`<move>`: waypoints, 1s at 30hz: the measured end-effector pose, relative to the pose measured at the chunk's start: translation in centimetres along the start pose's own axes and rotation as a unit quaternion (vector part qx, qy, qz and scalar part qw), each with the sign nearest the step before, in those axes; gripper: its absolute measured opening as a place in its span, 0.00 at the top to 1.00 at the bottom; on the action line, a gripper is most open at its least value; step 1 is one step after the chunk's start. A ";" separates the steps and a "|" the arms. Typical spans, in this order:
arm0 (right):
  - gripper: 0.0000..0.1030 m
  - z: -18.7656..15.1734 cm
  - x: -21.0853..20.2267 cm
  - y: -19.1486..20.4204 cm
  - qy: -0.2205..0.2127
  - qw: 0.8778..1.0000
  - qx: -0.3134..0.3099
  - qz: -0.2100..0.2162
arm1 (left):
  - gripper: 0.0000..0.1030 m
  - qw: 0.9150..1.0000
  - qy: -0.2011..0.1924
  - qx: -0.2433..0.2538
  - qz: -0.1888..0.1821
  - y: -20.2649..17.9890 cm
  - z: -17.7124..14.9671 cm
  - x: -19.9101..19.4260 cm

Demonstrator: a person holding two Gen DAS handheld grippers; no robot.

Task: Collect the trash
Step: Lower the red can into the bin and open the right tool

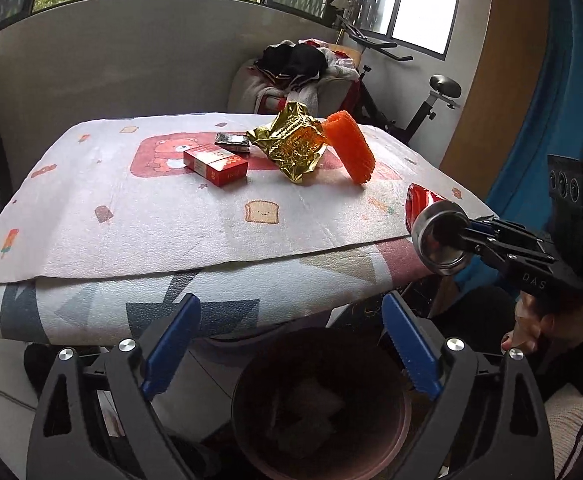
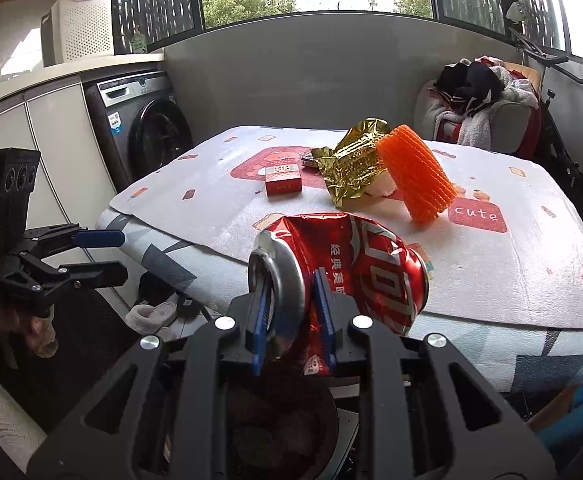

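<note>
The round dark bin [image 1: 318, 404] holds pale scraps under the wide-open, empty left gripper [image 1: 291, 350]. The right gripper [image 2: 291, 316] clamps the crushed red aluminium can [image 2: 355, 272], its long axis lying level.

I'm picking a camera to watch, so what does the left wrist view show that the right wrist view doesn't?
Left only: the open left gripper over the bin, with the can's end facing it. Right only: the washer, the can's crushed red side and slippers. Both: red box, gold wrapper, orange net, right gripper shut on the can.
</note>
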State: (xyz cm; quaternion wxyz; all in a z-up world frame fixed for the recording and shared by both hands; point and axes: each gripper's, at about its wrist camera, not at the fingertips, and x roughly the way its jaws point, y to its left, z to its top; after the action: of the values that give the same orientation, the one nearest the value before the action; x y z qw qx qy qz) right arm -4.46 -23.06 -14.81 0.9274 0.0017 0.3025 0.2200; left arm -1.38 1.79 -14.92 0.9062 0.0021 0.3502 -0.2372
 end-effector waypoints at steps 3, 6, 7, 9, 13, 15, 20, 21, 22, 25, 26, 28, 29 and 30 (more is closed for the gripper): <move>0.76 -0.7 0.5 1.3 0.017 1.000 -0.020 0.015 | 0.07 1.000 -0.011 0.001 0.019 0.5 -0.4 -1.0; 0.76 -1.5 1.2 3.1 0.039 0.997 -0.052 0.029 | 0.06 0.999 -0.028 -0.007 0.023 1.0 -0.6 -1.9; 0.76 -1.8 1.4 3.8 0.045 0.996 -0.067 0.032 | 0.06 0.999 -0.031 -0.008 0.026 1.0 -0.7 -2.0; 0.76 -2.2 1.9 5.2 0.056 0.993 -0.099 0.040 | 0.06 0.999 -0.025 -0.008 0.033 1.0 -1.0 -1.8; 0.76 -3.4 2.9 7.3 0.087 0.983 -0.147 0.060 | 0.06 0.999 -0.008 -0.013 0.045 1.2 -1.3 -1.1; 0.76 -3.9 3.4 8.0 0.102 0.979 -0.160 0.072 | 0.06 0.999 -0.010 -0.019 0.045 1.5 -1.4 -1.0; 0.76 -4.6 4.7 8.5 0.136 0.973 -0.166 0.084 | 0.06 0.998 -0.004 -0.041 0.047 2.5 -1.5 -0.9; 0.76 -4.7 5.1 8.3 0.144 0.972 -0.164 0.085 | 0.06 0.998 -0.003 -0.045 0.048 2.7 -1.5 -0.8; 0.76 -4.8 5.4 8.3 0.152 0.972 -0.160 0.085 | 0.06 0.998 -0.002 -0.049 0.048 2.8 -1.5 -0.8; 0.76 -5.1 6.6 7.8 0.177 0.969 -0.148 0.084 | 0.06 0.997 -0.001 -0.056 0.051 3.1 -1.5 -0.8; 0.76 -5.2 6.9 7.7 0.184 0.969 -0.143 0.083 | 0.06 0.997 0.001 -0.057 0.053 3.1 -1.5 -0.7; 0.76 -5.3 7.3 7.3 0.195 0.968 -0.133 0.083 | 0.06 0.997 0.003 -0.059 0.055 3.1 -1.5 -0.6; 0.76 -5.3 7.5 7.1 0.198 0.968 -0.129 0.083 | 0.06 0.997 0.005 -0.059 0.056 3.1 -1.5 -0.6; 0.76 -5.3 7.6 7.0 0.200 0.968 -0.125 0.081 | 0.06 0.997 0.005 -0.059 0.056 3.1 -1.5 -0.6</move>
State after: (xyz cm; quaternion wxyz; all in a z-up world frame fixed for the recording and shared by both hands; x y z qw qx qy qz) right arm -4.76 -14.33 -22.46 0.8198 -0.1341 0.4508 0.3266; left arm -1.37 5.05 -16.24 0.9147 -0.0300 0.3677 -0.1648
